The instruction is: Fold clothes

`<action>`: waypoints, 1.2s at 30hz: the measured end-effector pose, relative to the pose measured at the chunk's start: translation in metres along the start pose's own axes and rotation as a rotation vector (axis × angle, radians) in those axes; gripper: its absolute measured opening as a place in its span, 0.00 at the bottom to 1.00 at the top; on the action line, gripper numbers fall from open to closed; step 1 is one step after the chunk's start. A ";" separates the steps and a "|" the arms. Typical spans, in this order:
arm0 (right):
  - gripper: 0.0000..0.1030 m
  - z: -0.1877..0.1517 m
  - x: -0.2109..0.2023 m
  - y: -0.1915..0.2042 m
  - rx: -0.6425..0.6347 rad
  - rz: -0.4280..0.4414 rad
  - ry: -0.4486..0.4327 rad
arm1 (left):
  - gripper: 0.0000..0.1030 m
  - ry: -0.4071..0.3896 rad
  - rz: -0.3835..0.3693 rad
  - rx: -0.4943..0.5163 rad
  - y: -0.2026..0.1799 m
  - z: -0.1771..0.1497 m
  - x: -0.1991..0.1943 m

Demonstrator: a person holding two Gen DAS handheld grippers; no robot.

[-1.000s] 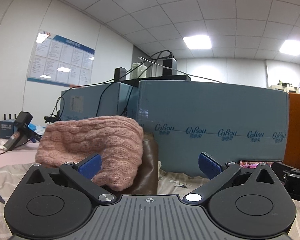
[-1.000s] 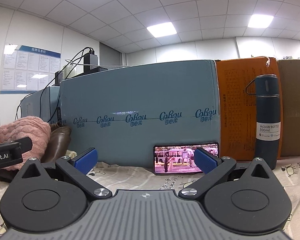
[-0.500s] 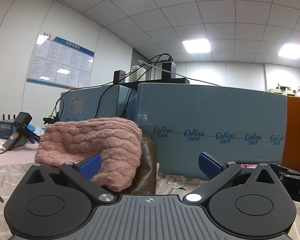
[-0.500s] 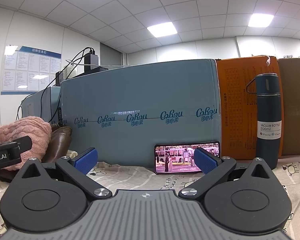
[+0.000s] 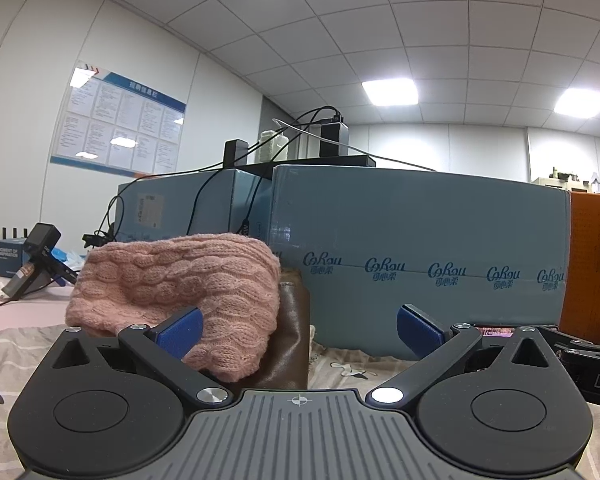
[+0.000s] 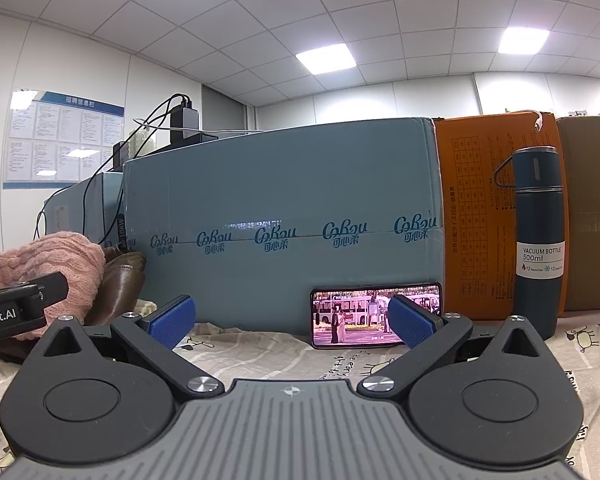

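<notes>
The pink cable-knit sweater (image 5: 180, 280) lies bunched in a heap on top of a brown leather item (image 5: 288, 344), which sits on a patterned cloth (image 5: 348, 368) covering the table, just left of a large blue cardboard box (image 5: 420, 248) printed with a repeated logo. In the right wrist view the same sweater (image 6: 48, 264) shows at the far left, draped over the brown leather item (image 6: 120, 288). The left gripper (image 5: 300, 326) hovers low over the cloth with its jaws spread wide and nothing between them; its left blue pad (image 5: 180, 330) overlaps the sweater in the picture, though whether it touches the knit cannot be told. The right gripper (image 6: 292, 320) is likewise spread wide and empty, pointing at the blue box (image 6: 280, 200). A phone (image 6: 376, 314) with a lit screen leans on its side against the foot of the box, and a dark vacuum bottle (image 6: 538, 240) stands upright to its right, in front of an orange box (image 6: 472, 208). Cables (image 5: 220, 184) trail down over the boxes on the left.
</notes>
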State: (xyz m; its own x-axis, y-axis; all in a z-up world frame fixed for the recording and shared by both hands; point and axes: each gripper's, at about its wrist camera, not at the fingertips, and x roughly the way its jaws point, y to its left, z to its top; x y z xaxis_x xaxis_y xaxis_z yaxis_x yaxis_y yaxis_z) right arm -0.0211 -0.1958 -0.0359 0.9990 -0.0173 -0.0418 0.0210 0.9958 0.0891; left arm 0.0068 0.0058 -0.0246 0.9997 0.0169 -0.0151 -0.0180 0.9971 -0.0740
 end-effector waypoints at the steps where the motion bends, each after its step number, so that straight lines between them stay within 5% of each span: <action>1: 1.00 0.000 0.000 0.001 0.000 0.000 -0.001 | 1.00 0.001 -0.001 0.000 0.000 0.000 0.000; 36: 1.00 0.001 0.001 0.001 0.016 0.008 0.017 | 1.00 0.000 -0.006 0.004 -0.001 0.001 0.000</action>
State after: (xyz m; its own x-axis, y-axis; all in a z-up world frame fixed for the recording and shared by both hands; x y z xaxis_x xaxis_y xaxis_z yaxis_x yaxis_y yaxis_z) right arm -0.0204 -0.1953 -0.0350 0.9983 -0.0075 -0.0575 0.0136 0.9943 0.1059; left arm 0.0069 0.0050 -0.0237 0.9998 0.0106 -0.0150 -0.0117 0.9975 -0.0702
